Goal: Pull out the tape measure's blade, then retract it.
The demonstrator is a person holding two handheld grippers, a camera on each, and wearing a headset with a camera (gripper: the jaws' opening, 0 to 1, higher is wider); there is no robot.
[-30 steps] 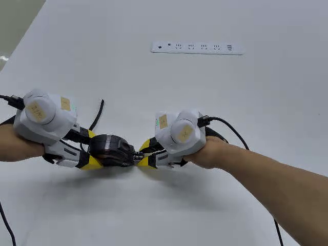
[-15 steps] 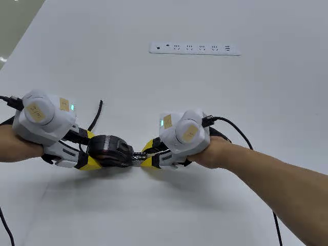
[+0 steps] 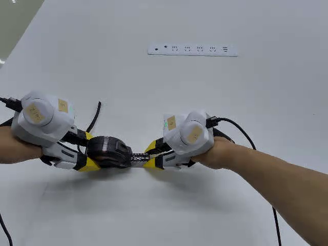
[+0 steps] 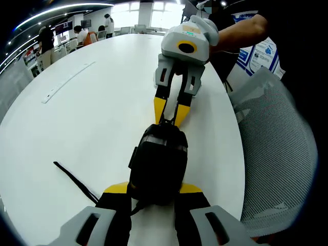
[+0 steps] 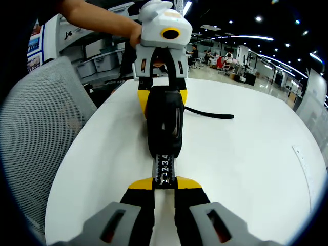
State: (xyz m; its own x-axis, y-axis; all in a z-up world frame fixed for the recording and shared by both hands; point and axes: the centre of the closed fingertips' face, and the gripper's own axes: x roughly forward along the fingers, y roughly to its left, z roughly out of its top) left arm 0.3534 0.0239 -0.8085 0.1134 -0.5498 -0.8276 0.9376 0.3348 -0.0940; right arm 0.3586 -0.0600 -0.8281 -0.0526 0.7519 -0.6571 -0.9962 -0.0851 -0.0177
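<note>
The tape measure (image 3: 108,151) sits on the white worktop (image 3: 154,87) at the near left, clamped across its case by my left claw (image 3: 92,150). A short length of blade (image 5: 164,171) runs out of it to the right, on a straight line between my hands. My right claw (image 3: 149,155) is pinched on the blade's tip. Both hands sit low and level, facing each other. The pull, I judge, goes straight right.

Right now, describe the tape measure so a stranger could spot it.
On the white table, nearer than the power strip, two grippers face each other. The tape measure is the black rounded case held by the left gripper, a short numbered blade running from it to the right gripper.
</note>
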